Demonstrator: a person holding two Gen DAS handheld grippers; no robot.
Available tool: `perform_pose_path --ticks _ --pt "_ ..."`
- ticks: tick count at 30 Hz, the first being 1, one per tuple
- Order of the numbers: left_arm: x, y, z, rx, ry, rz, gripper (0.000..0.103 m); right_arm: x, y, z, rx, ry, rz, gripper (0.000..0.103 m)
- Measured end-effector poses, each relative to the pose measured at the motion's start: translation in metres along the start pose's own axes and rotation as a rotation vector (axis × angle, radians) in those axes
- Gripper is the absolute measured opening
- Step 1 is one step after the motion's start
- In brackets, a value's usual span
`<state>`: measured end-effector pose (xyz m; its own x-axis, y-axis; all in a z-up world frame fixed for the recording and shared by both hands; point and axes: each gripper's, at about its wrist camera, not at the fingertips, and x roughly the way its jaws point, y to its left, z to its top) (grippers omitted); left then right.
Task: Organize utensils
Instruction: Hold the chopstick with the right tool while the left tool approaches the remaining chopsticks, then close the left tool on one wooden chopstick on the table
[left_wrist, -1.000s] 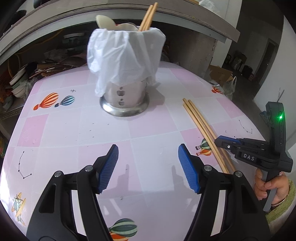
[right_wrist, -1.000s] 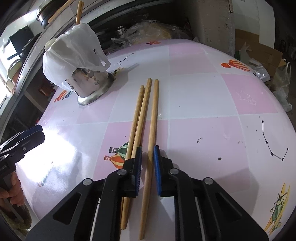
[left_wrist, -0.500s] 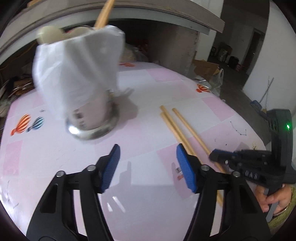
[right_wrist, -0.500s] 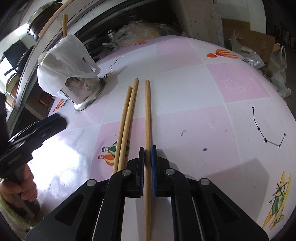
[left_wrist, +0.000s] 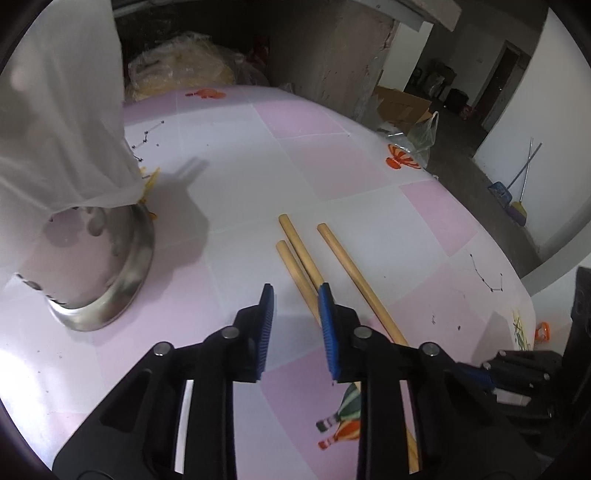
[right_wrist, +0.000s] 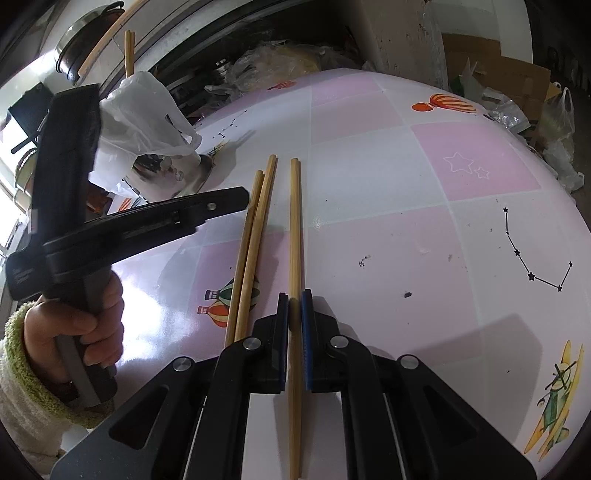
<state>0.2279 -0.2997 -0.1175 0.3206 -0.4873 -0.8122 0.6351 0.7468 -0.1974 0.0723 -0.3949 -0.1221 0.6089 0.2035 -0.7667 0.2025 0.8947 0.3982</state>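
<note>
Chopstick (right_wrist: 294, 236) pinched in right gripper (right_wrist: 294, 306) jaws; left gripper (left_wrist: 295, 295) jaws – just narrowing – hold nothing.

Three chopsticks (right_wrist: 258, 236) on the table (right_wrist: 406, 177), holder (right_wrist: 173, 173) behind them leftward.

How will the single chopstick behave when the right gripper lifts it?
The single chopstick looks stiff and light, so it should not bend. Gripped near one end by the right gripper, it may droop or pivot. It looks round and smooth, so it may roll if dropped.
</note>
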Motion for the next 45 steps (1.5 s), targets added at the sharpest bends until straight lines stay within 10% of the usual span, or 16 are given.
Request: perform_pose_path --ticks 28,45 --pt "-0.025 0.015 -0.039 0.079 0.010 0.148 0.008 -0.003 -0.001 -0.002 0.023 0.018 0.017 0.007" --pt "-0.056 0.034 -0.072 0.005 0.107 0.091 0.008 -0.017 0.000 -0.029 0.038 0.057 0.038 0.007"
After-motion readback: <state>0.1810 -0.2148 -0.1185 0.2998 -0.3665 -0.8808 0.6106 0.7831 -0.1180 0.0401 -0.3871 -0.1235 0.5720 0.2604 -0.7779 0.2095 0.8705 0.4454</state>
